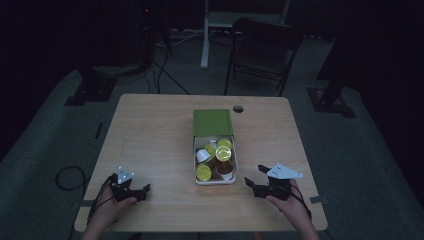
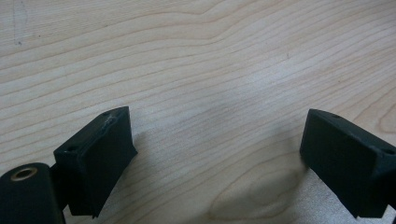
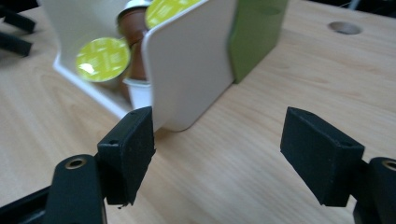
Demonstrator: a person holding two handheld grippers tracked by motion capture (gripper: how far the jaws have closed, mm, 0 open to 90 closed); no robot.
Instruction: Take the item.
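Observation:
A white drawer tray (image 1: 235, 161) stands pulled out toward me from a green sleeve box (image 1: 213, 122) at the middle of the wooden table. Several coffee capsules (image 1: 223, 153) with yellow-green lids lie in it, some brown-bodied, one white. My right gripper (image 1: 254, 176) rests open just right of the tray's near corner. In the right gripper view the jaws (image 3: 219, 126) stand wide apart, the left one close to the tray wall (image 3: 187, 60), with the capsules (image 3: 102, 58) and green sleeve (image 3: 254, 32) behind. My left gripper (image 1: 136, 191) sits open near the table's front left, with bare wood between its jaws (image 2: 215, 126).
A round cable hole (image 1: 238, 108) lies in the tabletop right of the green sleeve, also seen as the hole (image 3: 344, 28). Beyond the table stand a dark folding chair (image 1: 262, 50) and stand legs. Cables lie on the floor at left.

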